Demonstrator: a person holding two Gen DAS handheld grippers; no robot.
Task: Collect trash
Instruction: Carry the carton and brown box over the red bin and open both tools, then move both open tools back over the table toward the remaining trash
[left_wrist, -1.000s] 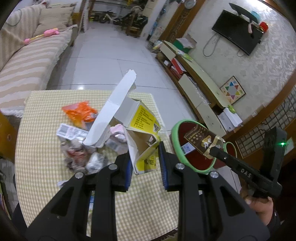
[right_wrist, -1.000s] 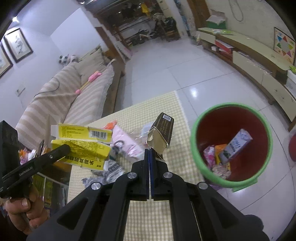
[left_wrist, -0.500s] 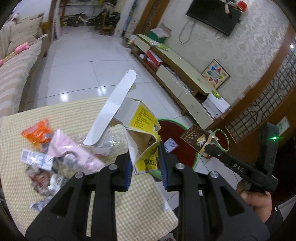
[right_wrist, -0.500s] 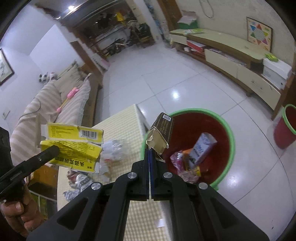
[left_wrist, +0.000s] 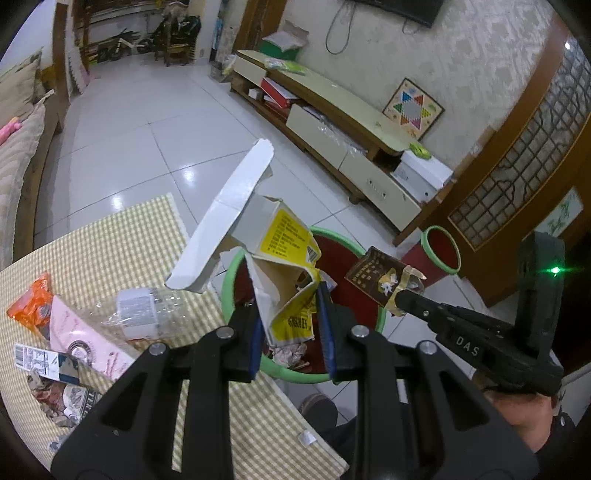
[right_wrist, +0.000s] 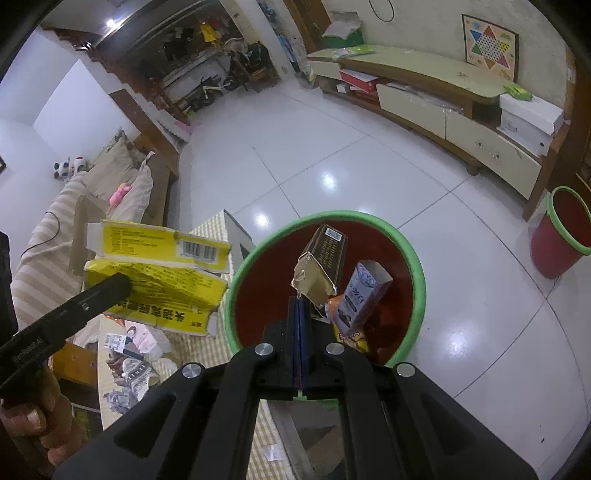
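Note:
My left gripper (left_wrist: 290, 306) is shut on a torn yellow cardboard box (left_wrist: 288, 240), whose white flap sticks up to the left. The box hangs over the near-left rim of a red bin with a green rim (left_wrist: 295, 376). In the right wrist view my right gripper (right_wrist: 300, 306) is shut on the crumpled end of a small brown carton (right_wrist: 325, 258), held above the bin's (right_wrist: 413, 258) open mouth. A white-blue carton (right_wrist: 360, 295) and wrappers lie inside. An orange wrapper (left_wrist: 31, 306), a pink packet (left_wrist: 81, 332) and a clear bottle (left_wrist: 147, 314) lie on the checked tablecloth (left_wrist: 122, 236).
The bin stands on the tiled floor against the table's edge. A smaller red bin (right_wrist: 565, 229) stands by the long low cabinet (right_wrist: 424, 74) at the right. A striped sofa (right_wrist: 55, 229) lies beyond the table. A shoe (left_wrist: 317, 406) shows below the table edge.
Both grippers have swung right, from above the table to above the bin, carrying the yellow box and the brown carton. The trash pile now lies to the left.

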